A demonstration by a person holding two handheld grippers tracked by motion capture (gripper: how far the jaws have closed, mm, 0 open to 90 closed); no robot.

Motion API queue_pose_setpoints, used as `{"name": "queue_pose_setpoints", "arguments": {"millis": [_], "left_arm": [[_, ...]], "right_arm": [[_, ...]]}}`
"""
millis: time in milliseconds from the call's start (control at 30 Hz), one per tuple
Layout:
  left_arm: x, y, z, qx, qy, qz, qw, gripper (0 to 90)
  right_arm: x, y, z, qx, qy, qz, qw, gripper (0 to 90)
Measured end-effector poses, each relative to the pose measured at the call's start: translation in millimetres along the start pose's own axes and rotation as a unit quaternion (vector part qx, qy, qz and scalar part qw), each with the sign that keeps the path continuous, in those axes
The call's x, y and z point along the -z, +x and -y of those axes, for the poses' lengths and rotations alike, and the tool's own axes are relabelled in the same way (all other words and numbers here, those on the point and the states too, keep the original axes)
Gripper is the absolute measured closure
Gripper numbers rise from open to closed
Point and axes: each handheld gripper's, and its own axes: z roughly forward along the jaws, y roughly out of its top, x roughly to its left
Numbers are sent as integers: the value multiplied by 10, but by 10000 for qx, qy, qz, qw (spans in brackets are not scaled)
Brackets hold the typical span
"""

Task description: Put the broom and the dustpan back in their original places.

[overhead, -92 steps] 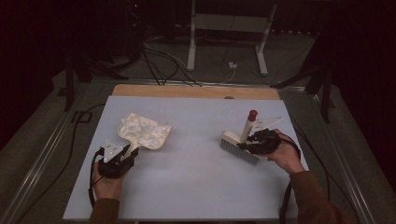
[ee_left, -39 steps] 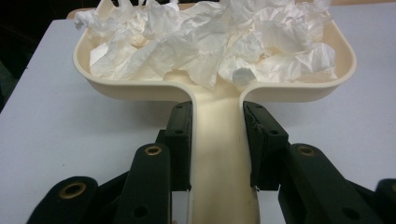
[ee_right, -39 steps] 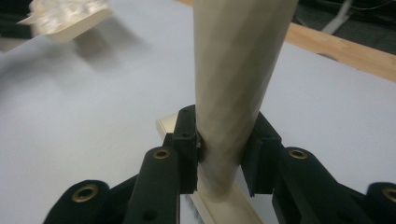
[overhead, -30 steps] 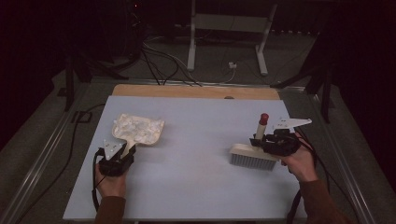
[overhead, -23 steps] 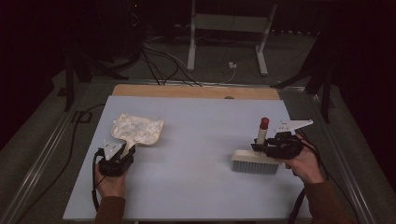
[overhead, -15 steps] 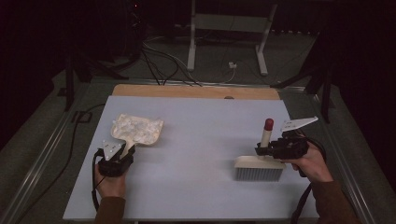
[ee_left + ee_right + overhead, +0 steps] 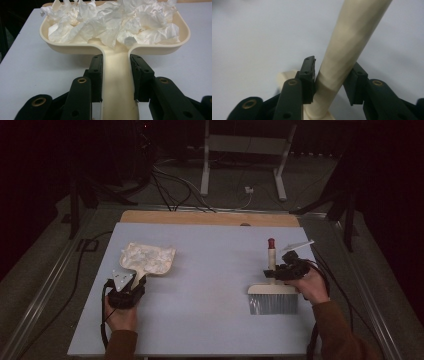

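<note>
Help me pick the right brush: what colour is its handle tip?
Dark red, on the cream handle of the brush; the high view shows it best.

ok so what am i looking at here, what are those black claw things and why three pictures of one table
There is no robot. A person sits at a pale table and holds a hand-operated two-jaw gripper in each hand. The high view looks down from above, and each of the other two pictures comes from a camera riding on one gripper, looking along its black jaws.

The left gripper is clamped on the handle of a cream dustpan that lies on the table, full of crumpled white tissue paper. The right gripper has the cream handle of a hand brush between its jaws. Those jaws have just been opening, and a gap shows on one side, so the grip looks loosened. The brush rests on its grey bristles with its red-tipped handle upright.
</note>
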Motion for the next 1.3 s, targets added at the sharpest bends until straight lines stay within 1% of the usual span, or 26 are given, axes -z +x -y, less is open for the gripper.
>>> {"name": "queue_pose_setpoints", "arguments": {"millis": [67,100,200,300,433,500,567,633,733,900,933,1033,1100,1200,1267,1300], "left_arm": [[-21,-19,0,-1,14,-18,10000,667],[-32,-24,-1,-11,27,-24,10000,667],[-74,-45,0,2,40,-27,10000,667],[-132,-80,11,0,105,-48,9999,667],[-191,-135,19,4,187,-95,9998,667],[-223,-164,21,15,239,-130,9996,667],[-253,-188,24,43,300,-160,9994,667],[-288,-212,26,43,332,-185,9993,667],[-340,-231,30,115,420,-246,9987,667],[-417,-266,46,124,573,-417,9974,667],[-427,-267,46,152,609,-442,9970,667],[-449,-266,43,197,693,-530,9960,666],[-457,-259,41,234,699,-516,9959,666],[-462,-259,39,229,748,-522,9956,664],[-464,-253,39,265,759,-493,9955,660],[-461,-249,40,282,753,-485,9956,657]], "right_arm": [[-106,-18,-6,-79,58,241,9997,626],[-149,-27,-9,-157,79,329,9993,626],[-245,-60,-8,-310,105,482,9983,625],[-325,-98,-1,-436,184,532,9975,622],[-419,-141,14,-574,280,657,9958,618],[-454,-145,22,-632,309,763,9946,616],[-481,-150,28,-726,359,892,9927,616],[-507,-156,35,-772,363,935,9920,616],[-530,-157,41,-791,402,979,9912,613],[-560,-149,52,-793,417,1040,9905,606],[-559,-148,51,-791,420,1042,9905,602],[-563,-140,52,-740,415,1075,9906,535],[-555,-131,56,-718,372,1154,9900,491],[-517,-133,56,-828,242,1229,9887,432],[-474,-124,51,-906,118,1309,9872,388],[-458,-122,50,-900,74,1330,9870,370]]}}
